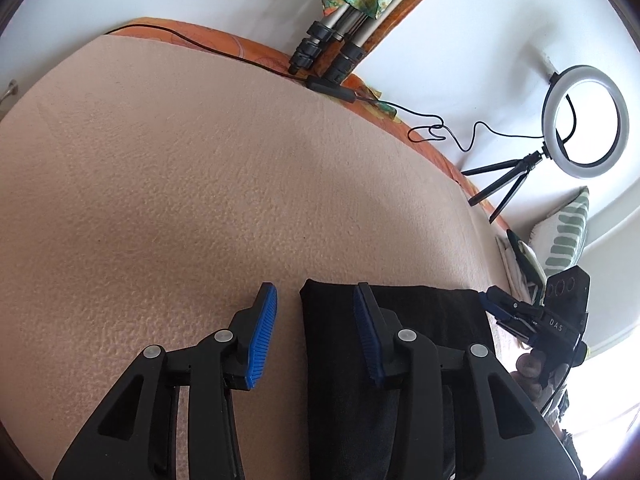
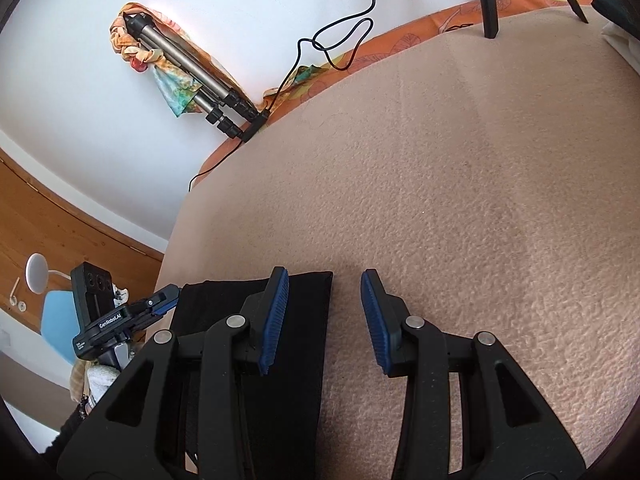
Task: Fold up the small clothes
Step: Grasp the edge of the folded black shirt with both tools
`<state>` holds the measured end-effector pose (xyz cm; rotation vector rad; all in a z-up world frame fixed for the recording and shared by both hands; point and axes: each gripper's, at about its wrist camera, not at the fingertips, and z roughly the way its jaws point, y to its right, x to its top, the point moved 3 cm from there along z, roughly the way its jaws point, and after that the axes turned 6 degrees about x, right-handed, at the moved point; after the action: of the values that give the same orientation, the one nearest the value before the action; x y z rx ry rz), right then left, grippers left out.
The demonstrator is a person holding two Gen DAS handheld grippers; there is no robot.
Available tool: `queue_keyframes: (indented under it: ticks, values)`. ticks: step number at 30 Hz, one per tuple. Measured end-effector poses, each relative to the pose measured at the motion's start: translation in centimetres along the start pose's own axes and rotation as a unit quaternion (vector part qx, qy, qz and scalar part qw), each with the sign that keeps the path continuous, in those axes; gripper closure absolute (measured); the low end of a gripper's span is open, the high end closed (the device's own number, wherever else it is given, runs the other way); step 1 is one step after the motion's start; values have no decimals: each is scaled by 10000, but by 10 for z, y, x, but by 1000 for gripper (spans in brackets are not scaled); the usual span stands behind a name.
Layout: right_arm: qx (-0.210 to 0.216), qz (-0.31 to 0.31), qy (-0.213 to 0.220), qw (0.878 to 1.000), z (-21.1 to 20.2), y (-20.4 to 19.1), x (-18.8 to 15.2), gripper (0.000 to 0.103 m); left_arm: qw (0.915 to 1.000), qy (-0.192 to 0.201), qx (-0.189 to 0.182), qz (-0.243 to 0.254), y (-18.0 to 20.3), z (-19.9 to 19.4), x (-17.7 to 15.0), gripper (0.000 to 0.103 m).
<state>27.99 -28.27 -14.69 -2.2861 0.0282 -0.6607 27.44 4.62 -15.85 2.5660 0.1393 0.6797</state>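
Observation:
A small black garment point(image 1: 420, 320) lies flat on the pink blanket point(image 1: 200, 180), folded into a rectangle. My left gripper point(image 1: 316, 320) is open and empty, straddling the garment's left edge just above it. In the right wrist view the same black garment point(image 2: 308, 320) lies under my open right gripper point(image 2: 324, 308), which straddles its right edge. The right gripper point(image 1: 532, 316) also shows in the left wrist view, at the garment's far right corner. The left gripper point(image 2: 132, 312) shows in the right wrist view at the garment's left end.
A folded tripod point(image 1: 340, 48) wrapped in patterned cloth leans against the white wall, with a black cable point(image 1: 440, 128) trailing along the blanket's orange edge. A ring light on a small tripod point(image 1: 580, 128) stands at the right. A striped pillow point(image 1: 568, 236) lies beyond.

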Motion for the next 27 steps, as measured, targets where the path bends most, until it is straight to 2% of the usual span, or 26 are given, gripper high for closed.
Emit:
queue_keyframes:
  ticks: [8, 10, 14, 16, 18, 20, 23, 25, 27]
  values:
    - [97, -164, -122, 9997, 9, -7, -1, 63, 9999, 41, -136, 41, 7, 4, -1, 69]
    - [94, -203, -145, 9996, 11, -9, -1, 69, 9999, -11, -96, 87, 9, 6, -2, 85]
    - [10, -321, -251, 9992, 17, -13, -3, 87, 9998, 52, 34, 200, 12, 8, -5, 98]
    - [-29, -401, -219, 9990, 16, -16, -3, 95, 9996, 152, 115, 229, 13, 4, -4, 100]
    - [-107, -494, -155, 9986, 12, -19, -2, 98, 9990, 277, 217, 288, 14, -2, -3, 100]
    - [-356, -725, -23, 9967, 6, -24, 1, 99, 9967, 428, 471, 514, 18, -6, -2, 100]
    - [-603, -759, -34, 9953, 8, -22, 1, 100, 9943, 390, 660, 737, 21, 1, -6, 100]
    - [-798, -797, -179, 9935, 14, -19, -1, 99, 9948, 309, 670, 699, 18, 5, -6, 100]
    - [-768, -690, -205, 9944, 14, -17, 0, 98, 9956, 231, 656, 631, 17, 4, -4, 99]
